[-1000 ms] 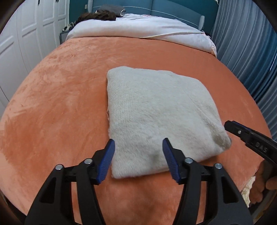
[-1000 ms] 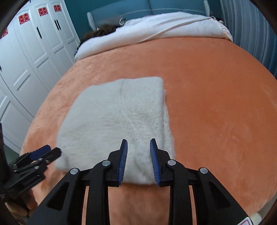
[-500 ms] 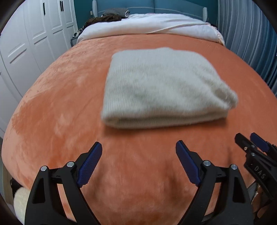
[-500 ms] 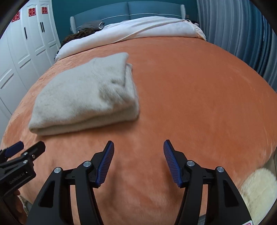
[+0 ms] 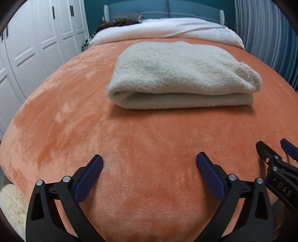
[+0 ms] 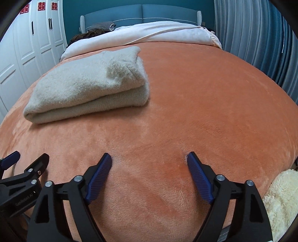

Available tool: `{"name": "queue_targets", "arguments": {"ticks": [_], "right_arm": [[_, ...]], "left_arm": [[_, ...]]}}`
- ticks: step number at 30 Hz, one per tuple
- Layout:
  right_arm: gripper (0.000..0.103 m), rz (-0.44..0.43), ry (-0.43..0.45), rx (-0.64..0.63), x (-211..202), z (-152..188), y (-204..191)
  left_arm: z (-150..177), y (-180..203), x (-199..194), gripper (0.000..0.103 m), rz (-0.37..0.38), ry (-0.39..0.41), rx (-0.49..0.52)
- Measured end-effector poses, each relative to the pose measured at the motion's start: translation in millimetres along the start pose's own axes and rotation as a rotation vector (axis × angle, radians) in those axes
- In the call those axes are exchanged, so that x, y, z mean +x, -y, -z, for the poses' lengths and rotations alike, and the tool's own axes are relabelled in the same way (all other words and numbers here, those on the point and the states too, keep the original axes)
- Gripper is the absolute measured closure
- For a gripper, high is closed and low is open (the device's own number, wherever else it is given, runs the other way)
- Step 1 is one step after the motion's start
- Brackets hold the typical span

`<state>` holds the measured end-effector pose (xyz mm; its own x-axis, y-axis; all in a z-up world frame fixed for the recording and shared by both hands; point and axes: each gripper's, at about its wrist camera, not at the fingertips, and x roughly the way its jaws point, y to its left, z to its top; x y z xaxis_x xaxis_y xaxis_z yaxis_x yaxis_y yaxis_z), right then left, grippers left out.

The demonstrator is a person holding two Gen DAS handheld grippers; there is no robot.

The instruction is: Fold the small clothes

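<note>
A beige knitted garment (image 5: 178,74) lies folded into a thick rectangle on the orange blanket (image 5: 141,141); the right wrist view has it at the upper left (image 6: 87,82). My left gripper (image 5: 149,160) sits low over bare blanket, well short of the garment's near edge, its jaws still opening with nothing between them. My right gripper (image 6: 149,157) hovers over blanket to the right of the garment, jaws also opening and empty. Each gripper shows at the edge of the other's view: the right one (image 5: 273,150), the left one (image 6: 29,158).
A white duvet (image 5: 163,28) and dark clothing (image 5: 119,22) lie at the bed's head, against a blue headboard (image 6: 141,13). White wardrobe doors (image 5: 33,46) line the left, blue curtains (image 6: 257,37) the right. A cream fluffy rug (image 6: 283,201) lies below the bed's near edge.
Both grippers let go of the garment's near edge, pulled back toward the foot of the bed and sank lower. Their jaws spread much wider. The folded garment stayed put.
</note>
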<state>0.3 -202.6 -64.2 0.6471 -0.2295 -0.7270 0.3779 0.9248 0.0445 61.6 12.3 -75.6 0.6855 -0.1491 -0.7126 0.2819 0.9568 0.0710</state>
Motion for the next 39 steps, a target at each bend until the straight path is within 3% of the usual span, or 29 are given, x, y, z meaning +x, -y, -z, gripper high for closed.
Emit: {"name": "queue_targets", "arguments": {"ticks": [4,14,39], "right_arm": [[0.011,0.012,-0.01,-0.009,3.1,1.7,-2.6],[0.009,0.005,0.002,-0.042,-4.2,6.5,-22.9],[0.005,-0.016,-0.022,-0.028,3.6,6.3,-12.9]], "left_arm": [[-1.0,0.3,2.2,0.005,0.001,-0.007,-0.003],[0.2,-3.1,5.9,0.005,0.005,-0.007,-0.014],[-0.2,1.9,7.1,0.005,-0.022,-0.013,-0.011]]}}
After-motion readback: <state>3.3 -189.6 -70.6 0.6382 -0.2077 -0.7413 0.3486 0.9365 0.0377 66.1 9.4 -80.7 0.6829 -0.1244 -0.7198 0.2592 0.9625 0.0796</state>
